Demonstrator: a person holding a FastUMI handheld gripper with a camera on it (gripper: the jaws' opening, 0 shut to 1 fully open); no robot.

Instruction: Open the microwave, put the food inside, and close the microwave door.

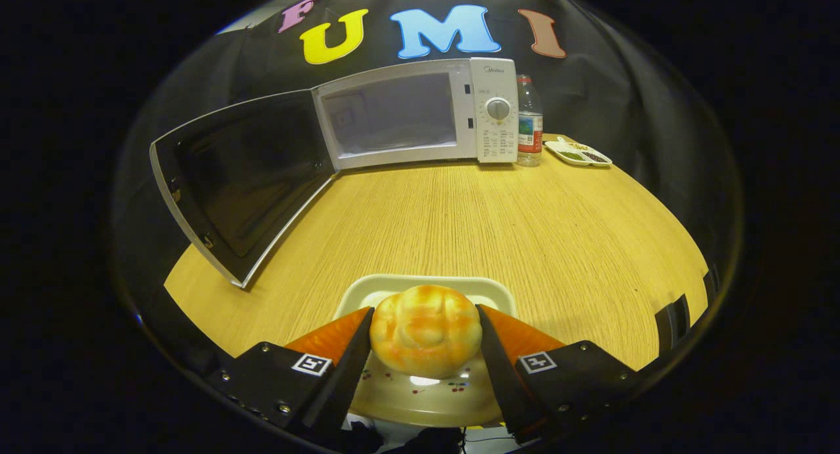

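Gripping a golden, glazed bun (425,330) from either side, the tongs (425,332) are closed onto it: the left finger's dark inner face lies against the bun's left flank and the right finger's against its right flank, so both press on the food. Each finger has an orange outer face and a black body bearing a small square marker (one per side). The bun sits over a pale, rounded-square plate (426,287) with little cherry prints; whether the bun rests on the plate or hangs just clear of it I cannot tell. The plate lies on the near part of a light wood-grain table (459,218).

Beyond the fingers a broad bare stretch of table runs to the far side. There, to the left, the microwave door (243,178) stands swung wide, its dark inner window facing across the table and its bottom corner reaching well toward the plate. Behind it the white microwave (420,113) sits at the table's far edge with its cavity open and lit grey, its control panel with a round dial on the right. Just beside the panel stands a clear water bottle (529,119) with a red cap, and near that, further right, a small white divided dish (579,155) holding dark bits.
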